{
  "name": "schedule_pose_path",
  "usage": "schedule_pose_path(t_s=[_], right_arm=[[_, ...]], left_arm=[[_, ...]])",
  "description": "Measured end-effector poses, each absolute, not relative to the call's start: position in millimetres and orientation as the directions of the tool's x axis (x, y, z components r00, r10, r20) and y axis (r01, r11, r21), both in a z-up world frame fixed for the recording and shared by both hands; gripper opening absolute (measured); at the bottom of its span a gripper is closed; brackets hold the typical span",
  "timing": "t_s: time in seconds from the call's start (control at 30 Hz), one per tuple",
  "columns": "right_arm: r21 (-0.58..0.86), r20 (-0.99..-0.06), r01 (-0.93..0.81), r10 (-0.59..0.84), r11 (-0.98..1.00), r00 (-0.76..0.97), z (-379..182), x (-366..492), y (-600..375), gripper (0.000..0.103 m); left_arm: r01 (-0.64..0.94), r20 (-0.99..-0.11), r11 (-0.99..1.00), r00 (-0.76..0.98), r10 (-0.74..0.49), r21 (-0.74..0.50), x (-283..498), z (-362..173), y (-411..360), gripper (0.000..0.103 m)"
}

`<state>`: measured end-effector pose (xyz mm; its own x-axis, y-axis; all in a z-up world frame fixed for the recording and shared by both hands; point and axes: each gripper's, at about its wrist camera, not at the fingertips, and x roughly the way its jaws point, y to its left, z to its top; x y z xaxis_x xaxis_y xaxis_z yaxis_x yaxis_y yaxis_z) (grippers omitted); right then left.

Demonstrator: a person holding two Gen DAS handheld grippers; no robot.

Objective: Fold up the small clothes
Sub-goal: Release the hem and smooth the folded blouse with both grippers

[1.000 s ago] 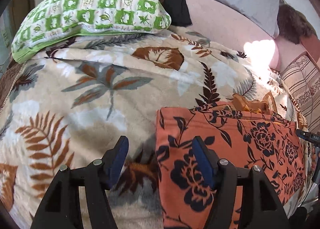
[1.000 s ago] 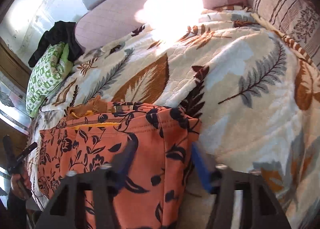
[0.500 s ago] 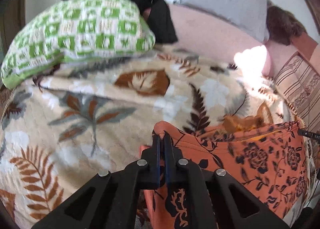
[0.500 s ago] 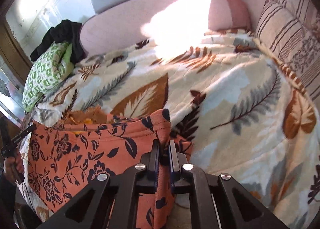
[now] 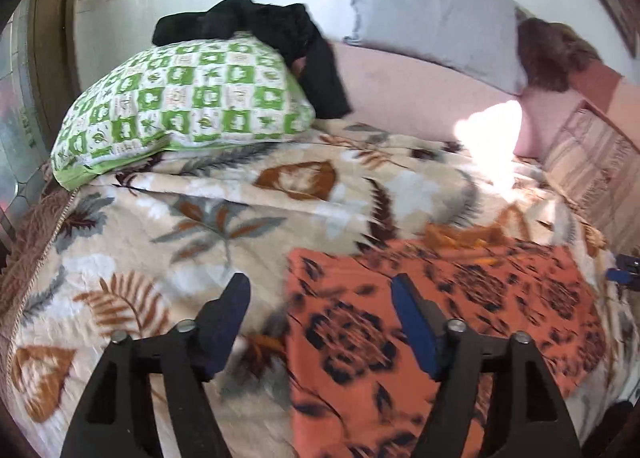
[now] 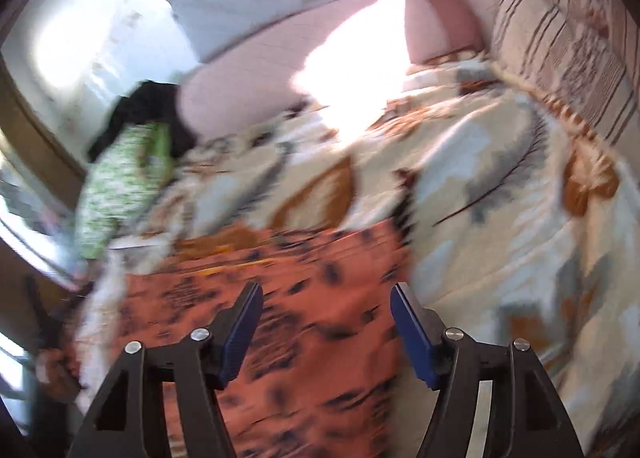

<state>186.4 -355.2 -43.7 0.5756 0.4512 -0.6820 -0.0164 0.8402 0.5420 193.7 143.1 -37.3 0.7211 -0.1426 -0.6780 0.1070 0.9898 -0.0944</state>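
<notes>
An orange garment with dark flowers (image 5: 460, 310) lies folded flat on the leaf-patterned blanket (image 5: 200, 225). My left gripper (image 5: 320, 290) hovers above the garment's left edge, jaws opening, nothing pinched between its blue pads. In the blurred right wrist view the same garment (image 6: 304, 298) spreads below my right gripper (image 6: 326, 298), which hangs over its right part with jaws opening and free of cloth. A mustard-coloured piece (image 5: 460, 236) peeks out at the garment's far edge.
A green-and-white checked pillow (image 5: 192, 105) with a black garment (image 5: 288, 41) on it lies far left. A grey pillow (image 5: 432, 9) and pink headboard cushion (image 5: 420, 97) stand behind. A striped pillow (image 6: 560, 37) lies at the right. A hand (image 6: 56, 362) with the other gripper shows at lower left.
Half a second ago both grippers were shut on the garment's far corners. Now both stand wide apart, have let go of the cloth and have risen and pulled back; the garment lies flat.
</notes>
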Motion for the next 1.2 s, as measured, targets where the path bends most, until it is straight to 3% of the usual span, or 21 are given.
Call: schedule_pose_path(t_s=[0.1,0.2,0.27,0.37,0.57,0.63,0.7,0.73,0.83,0.97,1.1,1.2], right_arm=[[0.723,-0.601,-0.014,0.64,0.69,0.479,-78,170,-344,0.078],[0.702,-0.675,0.173,0.567,0.691,0.472,-130,161,-367,0.078],[0.782,-0.609,0.264,0.601,0.564,0.518,-145,150,-391,0.065],[0.682,-0.694,0.239,0.509,0.691,0.51,-113,145,-382,0.072],[0.778,-0.557,0.039,0.659,0.628,0.506,-80,167,-346,0.081],[0.736,-0.621,0.087,0.617,0.672,0.484,-101,179,-347,0.081],[0.704,-0.69,0.25,0.557,0.665,0.462,-136,184,-366,0.078],[0.755,-0.642,0.279,0.583,0.593,0.498,-139,182,-376,0.076],[0.711,-0.65,0.187,0.533,0.677,0.541,-102,190,-365,0.08],[0.734,-0.618,0.084,0.611,0.674,0.495,-94,241,-348,0.081],[0.693,-0.69,0.219,0.544,0.686,0.478,-132,294,-377,0.081],[0.762,-0.633,0.303,0.559,0.572,0.536,-140,297,-399,0.081]], left_arm=[[0.134,-0.708,0.982,0.679,-0.191,-0.136,167,-58,122,0.076],[0.114,-0.802,0.989,0.58,-0.142,-0.093,165,-104,106,0.076],[0.084,-0.851,0.996,0.522,-0.067,-0.027,167,-129,104,0.077],[0.066,-0.829,0.997,0.556,-0.061,-0.029,162,-116,108,0.078],[0.092,-0.777,0.992,0.616,-0.129,-0.092,165,-96,101,0.078],[0.07,-0.827,0.996,0.554,-0.092,-0.064,175,-119,98,0.078],[0.063,-0.833,0.996,0.547,-0.085,-0.06,177,-129,98,0.078],[0.063,-0.827,0.996,0.555,-0.085,-0.06,175,-124,98,0.078],[0.074,-0.803,0.99,0.58,-0.142,-0.121,176,-105,98,0.078],[0.093,-0.779,0.987,0.606,-0.159,-0.129,205,-94,94,0.079],[0.04,-0.865,0.996,0.494,-0.086,-0.076,259,-128,107,0.079],[0.034,-0.852,0.996,0.517,-0.086,-0.08,264,-120,110,0.079]])
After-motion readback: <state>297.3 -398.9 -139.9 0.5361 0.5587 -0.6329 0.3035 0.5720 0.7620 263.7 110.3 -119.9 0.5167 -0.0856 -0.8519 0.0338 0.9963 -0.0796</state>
